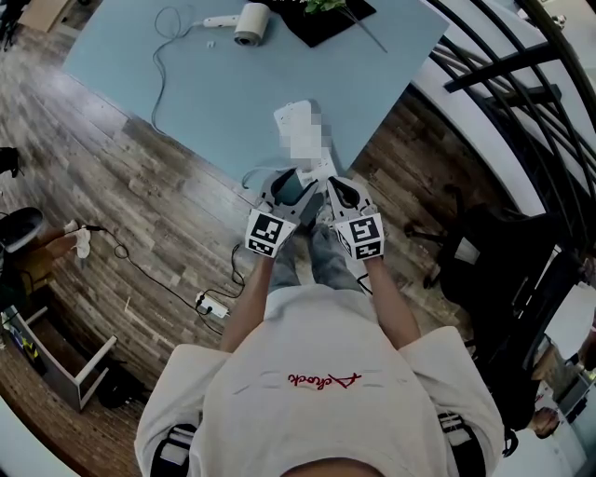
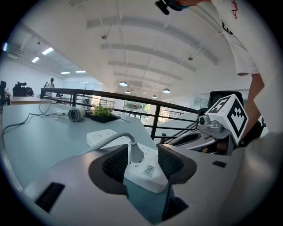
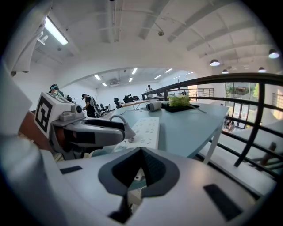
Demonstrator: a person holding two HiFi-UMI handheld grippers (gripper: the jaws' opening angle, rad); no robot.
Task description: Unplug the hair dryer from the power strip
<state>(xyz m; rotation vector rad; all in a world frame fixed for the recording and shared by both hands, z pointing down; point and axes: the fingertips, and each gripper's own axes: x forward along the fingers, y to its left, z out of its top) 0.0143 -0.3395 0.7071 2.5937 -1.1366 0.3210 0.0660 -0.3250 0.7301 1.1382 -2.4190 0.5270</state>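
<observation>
The white power strip [image 1: 293,119] lies near the pale blue table's [image 1: 186,84] front edge. In the left gripper view a white plug [image 2: 135,153] stands in the strip [image 2: 104,136], its cord arching off to the left. My left gripper [image 2: 143,148] is open, with a pad on each side of the plug and a gap to both. My right gripper [image 3: 141,152] is shut, its tips together over the strip's near end [image 3: 146,128]. The two grippers [image 1: 291,186] [image 1: 337,186] sit side by side. The hair dryer [image 1: 250,23] lies at the table's far side.
The dryer's cord [image 1: 160,74] loops across the table. A black tray with a plant [image 1: 321,14] sits beside the dryer. A black railing [image 1: 503,74] runs along the right, with an office chair [image 1: 484,252] below it. A second power strip [image 1: 212,305] lies on the wood floor.
</observation>
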